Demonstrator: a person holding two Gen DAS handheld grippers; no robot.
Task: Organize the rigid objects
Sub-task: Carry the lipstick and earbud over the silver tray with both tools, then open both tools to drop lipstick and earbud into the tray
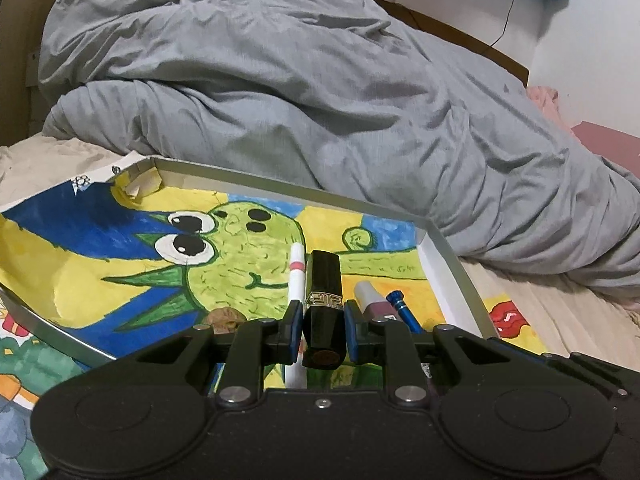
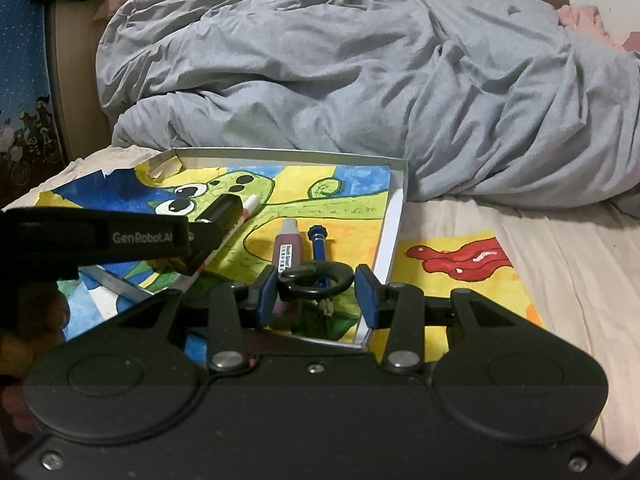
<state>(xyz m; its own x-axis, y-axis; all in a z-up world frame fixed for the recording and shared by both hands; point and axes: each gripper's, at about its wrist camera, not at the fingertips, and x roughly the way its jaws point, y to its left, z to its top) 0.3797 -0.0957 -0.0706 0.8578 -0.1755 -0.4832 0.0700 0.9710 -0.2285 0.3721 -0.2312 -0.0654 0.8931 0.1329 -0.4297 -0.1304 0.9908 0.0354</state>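
Your left tongs (image 1: 323, 316) are clamped on a shiny black lipstick tube with a gold band (image 1: 324, 300). The tube sticks straight out ahead of them, over the shallow grey box lid lined with a bright frog painting (image 1: 460, 264).

Your right tongs (image 2: 316, 292) have a black metal ring clip (image 2: 316, 278) between their blue pads (image 2: 267, 292). The clip touches the left pad, but I cannot tell if the right pad presses on it too.

Just under and ahead of the left tongs lies a thin white pen with a pink band (image 1: 297, 276). A little to their right lie a small purple bottle with a white cap (image 1: 370, 298) and a blue metal stick (image 1: 404, 308). Those two also lie right ahead of the right tongs.

You look to be at the step of putting things into the box. Both tongs hang over it with their loads.

Next, I think you need to lower the lipstick into a free spot beside the pen, then let go softly so it does not roll. Do the same with the clip.
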